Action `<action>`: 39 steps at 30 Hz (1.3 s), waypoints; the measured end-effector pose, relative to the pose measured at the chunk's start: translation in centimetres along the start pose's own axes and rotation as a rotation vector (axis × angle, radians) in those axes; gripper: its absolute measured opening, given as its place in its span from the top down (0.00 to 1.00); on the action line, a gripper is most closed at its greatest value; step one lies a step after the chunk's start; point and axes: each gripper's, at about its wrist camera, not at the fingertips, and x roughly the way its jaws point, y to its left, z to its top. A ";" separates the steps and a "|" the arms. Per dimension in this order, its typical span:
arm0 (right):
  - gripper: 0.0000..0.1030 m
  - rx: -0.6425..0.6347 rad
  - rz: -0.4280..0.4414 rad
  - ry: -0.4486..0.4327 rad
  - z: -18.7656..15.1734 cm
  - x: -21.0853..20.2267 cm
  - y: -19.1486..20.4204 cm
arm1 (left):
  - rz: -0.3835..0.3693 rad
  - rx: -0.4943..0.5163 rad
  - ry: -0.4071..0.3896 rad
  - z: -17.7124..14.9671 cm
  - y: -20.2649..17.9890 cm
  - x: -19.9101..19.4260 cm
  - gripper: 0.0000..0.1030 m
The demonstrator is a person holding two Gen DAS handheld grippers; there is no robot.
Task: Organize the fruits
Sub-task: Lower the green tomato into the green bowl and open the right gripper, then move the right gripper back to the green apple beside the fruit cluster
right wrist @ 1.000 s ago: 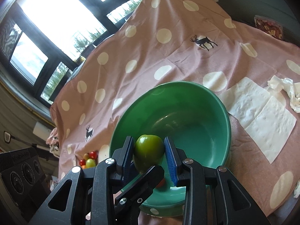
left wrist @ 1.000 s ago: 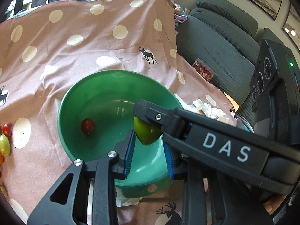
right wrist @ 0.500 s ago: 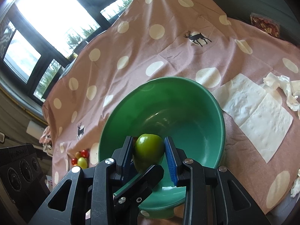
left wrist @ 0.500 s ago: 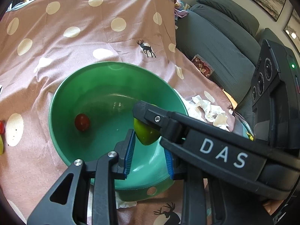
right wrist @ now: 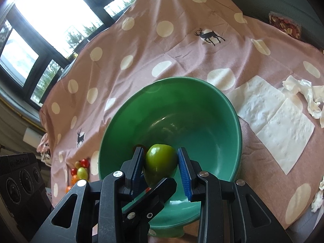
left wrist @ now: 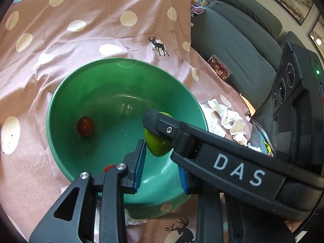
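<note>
Left wrist view looks steeply down, close over the green bowl [left wrist: 60, 141], facing the sofa [left wrist: 243, 46] at 2 o'clock. Right wrist view looks down equally close, facing the windows [right wrist: 50, 20] at 10 o'clock. Both share the bowl, the green fruit [right wrist: 160, 160] and the dotted cloth [left wrist: 101, 36].
</note>
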 end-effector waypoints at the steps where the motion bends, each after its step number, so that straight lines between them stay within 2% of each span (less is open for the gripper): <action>1: 0.65 0.001 -0.003 0.003 0.0 0.1 0.0 | -0.001 -0.001 0.002 -0.1 0.0 0.0 0.72; 8: 0.65 0.008 -0.015 0.021 -0.1 0.4 -0.1 | 0.000 -0.030 0.012 -0.2 0.2 0.2 0.73; 12: 0.65 0.002 -0.035 0.006 0.0 0.1 0.2 | 0.016 -0.054 -0.021 -0.3 0.5 -1.3 0.72; 15: 0.63 -0.016 -0.058 -0.023 0.0 -0.3 0.6 | 0.026 -0.061 -0.071 -0.5 0.9 -3.8 0.63; 17: 0.59 -0.025 -0.062 -0.054 0.0 -0.8 0.9 | 0.052 -0.069 -0.118 -0.9 1.5 -5.9 0.48; 20: 0.56 -0.051 -0.067 -0.092 -0.1 -1.4 1.8 | 0.082 -0.102 -0.181 -1.6 2.8 -9.0 0.34; 23: 0.55 -0.088 -0.056 -0.119 -0.2 -1.8 3.1 | 0.178 -0.141 -0.254 -2.6 4.4 -12.4 0.26; 26: 0.46 -0.127 -0.035 -0.137 -0.6 -1.9 4.7 | 0.330 -0.207 -0.332 -4.4 6.6 -16.0 0.16; 27: 0.43 -0.141 -0.030 -0.144 -0.7 -1.9 5.2 | 0.370 -0.226 -0.351 -5.0 7.3 -16.8 0.14; 31: 0.42 -0.202 -0.019 -0.154 -1.5 -1.7 7.5 | 0.529 -0.330 -0.419 -8.1 11.1 -19.7 0.14; 34: 0.42 -0.250 -0.014 -0.152 -2.1 -1.3 9.2 | 0.596 -0.407 -0.430 -9.6 14.0 -20.5 0.14; 39: 0.42 -0.338 -0.008 -0.120 -3.8 0.3 12.1 | 0.610 -0.525 -0.428 -11.7 18.0 -21.5 0.14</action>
